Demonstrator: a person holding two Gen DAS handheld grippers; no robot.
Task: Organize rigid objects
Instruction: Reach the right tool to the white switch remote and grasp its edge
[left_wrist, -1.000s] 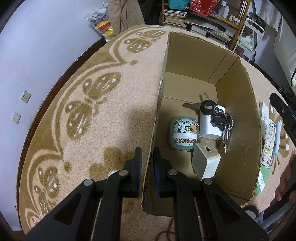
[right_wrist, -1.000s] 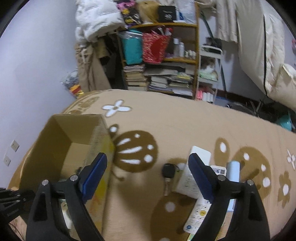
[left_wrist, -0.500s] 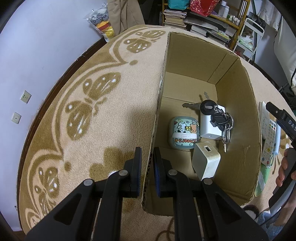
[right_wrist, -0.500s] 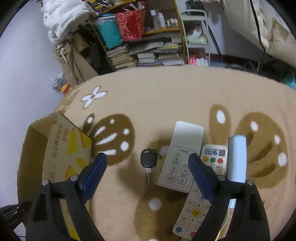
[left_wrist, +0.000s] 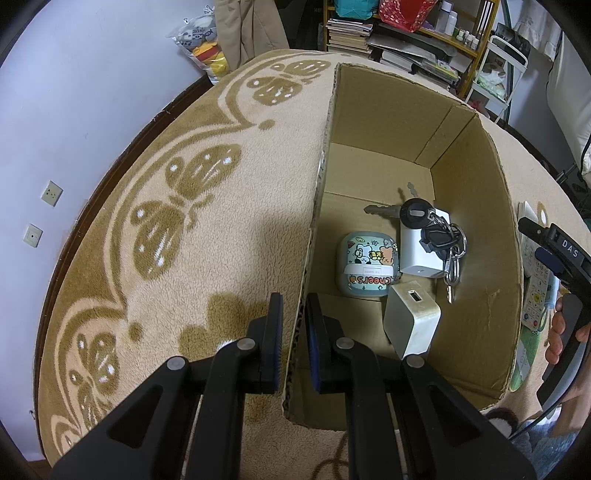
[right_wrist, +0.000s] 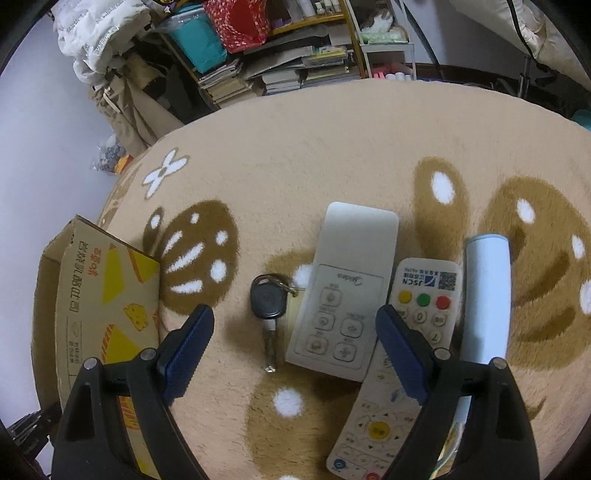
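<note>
Right claw open above key

A tan plush rug with brown butterfly and flower motifs covers the floor below a pale lilac wall with two sockets, and a wooden bookshelf (crammed with stacked books) stands beyond.

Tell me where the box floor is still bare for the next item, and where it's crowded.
Free: the far half of the cardboard box floor, beyond the key bunch, up to the far wall. Crowded: the near half, where the cartoon case, white charger and square adapter sit close together. The left gripper clamps the near left wall, so enter from the right.
</note>
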